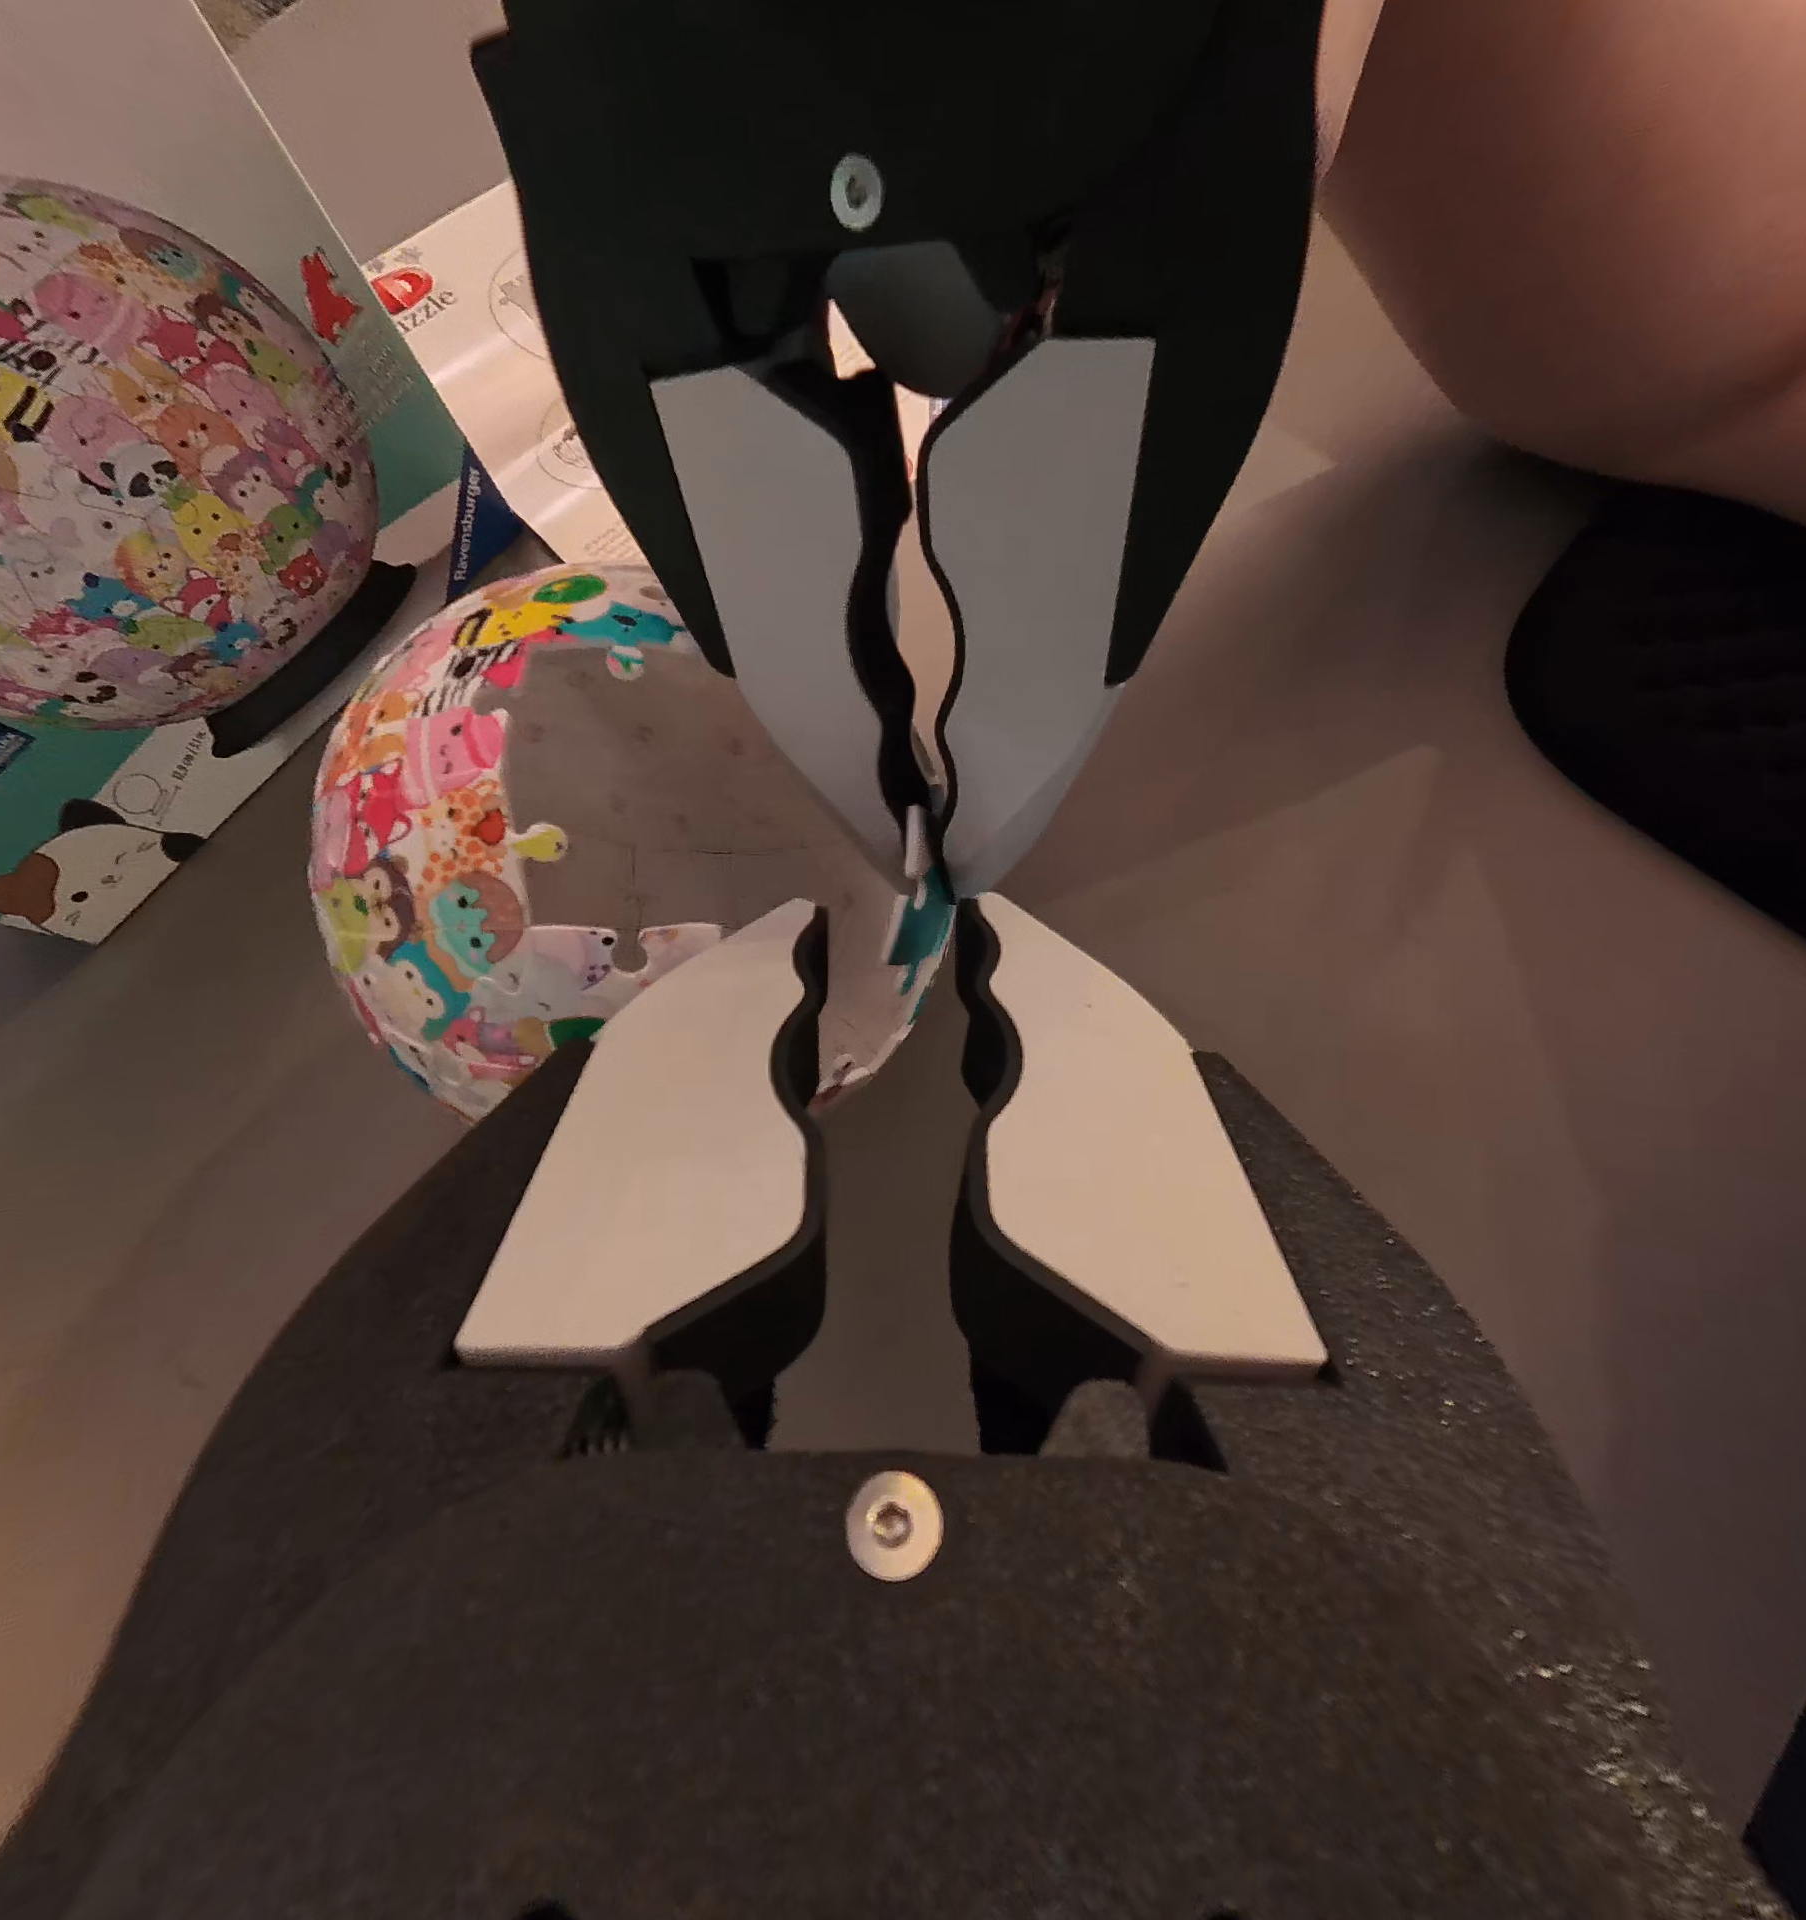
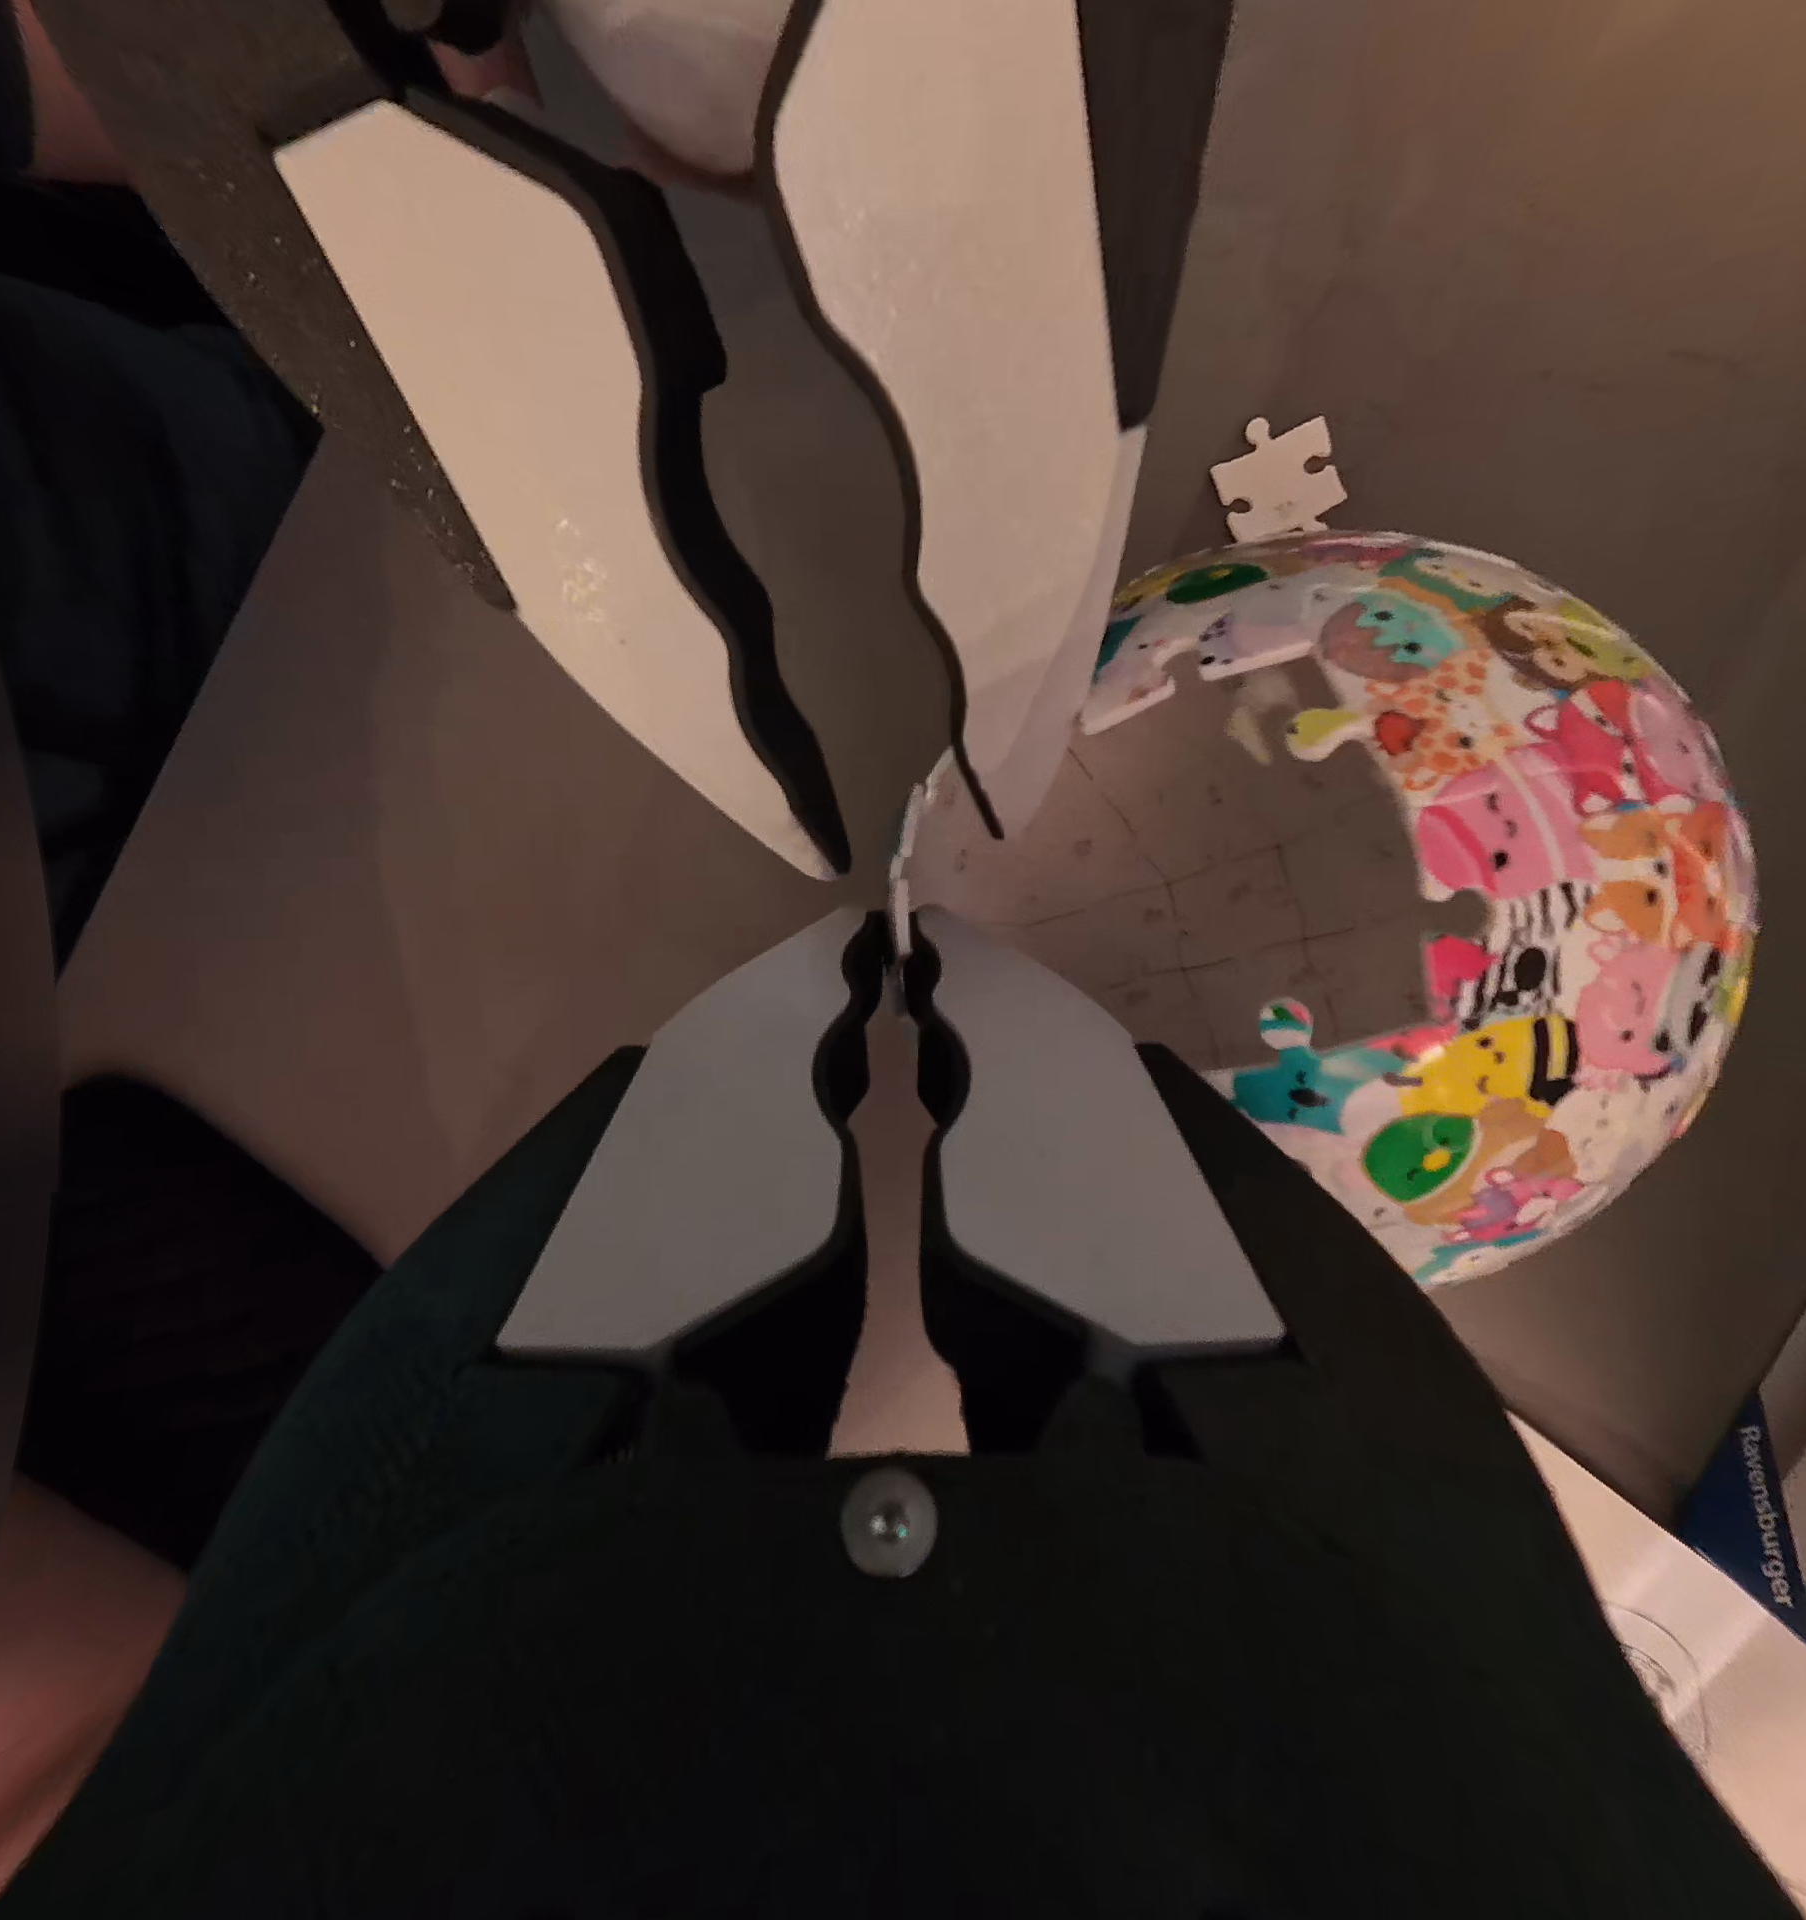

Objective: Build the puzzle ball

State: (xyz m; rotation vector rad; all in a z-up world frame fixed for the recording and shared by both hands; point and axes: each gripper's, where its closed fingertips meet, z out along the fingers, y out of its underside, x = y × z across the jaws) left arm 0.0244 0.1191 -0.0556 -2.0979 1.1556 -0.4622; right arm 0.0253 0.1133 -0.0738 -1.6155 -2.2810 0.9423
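Observation:
The part-built puzzle ball (image 1: 431,862) lies on the grey table, its gap showing the grey inside; in the right wrist view (image 2: 1564,831) it sits to the right. My right gripper (image 2: 894,935) is shut on a small puzzle piece (image 2: 901,862) with a teal print (image 1: 922,930), held above the table in front of the ball. My left gripper (image 1: 894,920) is open, tip to tip with the right gripper (image 1: 930,862), its fingertips on either side of the piece. In the right wrist view the left gripper (image 2: 914,847) comes in from the top.
A loose white piece (image 2: 1278,478) lies face down beyond the ball. The puzzle box (image 1: 99,468) with the ball picture stands at the far left, a white instruction sheet (image 1: 483,343) behind it. A person's arm (image 1: 1605,208) and a black object (image 1: 1709,727) are at the right. The grippers are tip to tip, or close to it.

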